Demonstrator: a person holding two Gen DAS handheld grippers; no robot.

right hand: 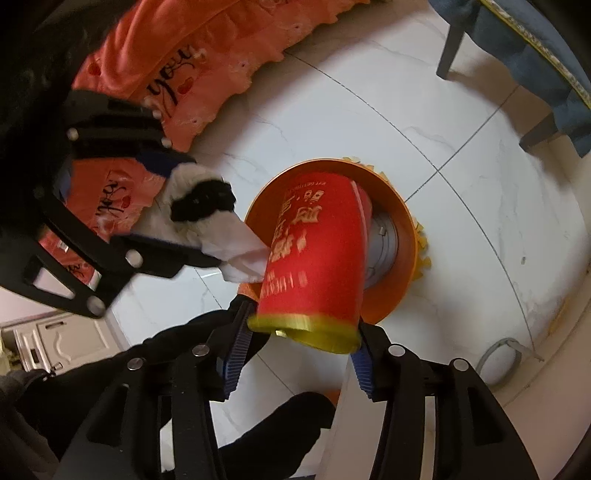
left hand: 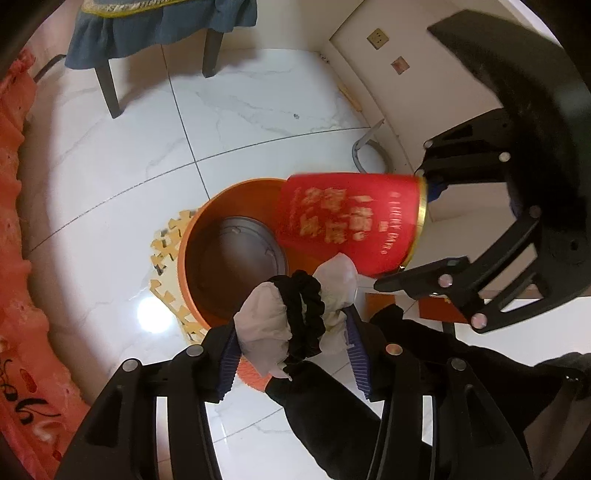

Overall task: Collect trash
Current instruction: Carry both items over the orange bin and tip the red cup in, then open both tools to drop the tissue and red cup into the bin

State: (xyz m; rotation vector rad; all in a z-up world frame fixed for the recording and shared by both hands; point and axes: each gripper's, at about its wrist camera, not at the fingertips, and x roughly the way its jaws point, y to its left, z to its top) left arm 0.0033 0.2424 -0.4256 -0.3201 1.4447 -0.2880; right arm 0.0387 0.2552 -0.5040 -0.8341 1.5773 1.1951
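Observation:
An orange trash bin [left hand: 192, 258] stands on the white tile floor, open, with a grey bottom; it also shows in the right wrist view [right hand: 402, 229]. My left gripper [left hand: 291, 343] is shut on a crumpled white tissue [left hand: 266, 325] with a black scrunchie [left hand: 306, 314] around it, held just above the bin's near rim. My right gripper [right hand: 303, 343] is shut on the gold rim of a red paper cup [right hand: 314, 258] with gold lettering, tilted over the bin's mouth. The cup [left hand: 343, 218] and right gripper [left hand: 436, 236] show in the left wrist view; the tissue [right hand: 207, 218] shows in the right wrist view.
A yellow foam mat piece [left hand: 166, 240] lies under the bin. An orange-red frilled cloth [right hand: 207, 62] hangs at the side. A chair with a blue cover [left hand: 155, 33] stands beyond. A grey hose [left hand: 365, 147] lies by the white wall. My dark-clothed legs [left hand: 351, 413] are below.

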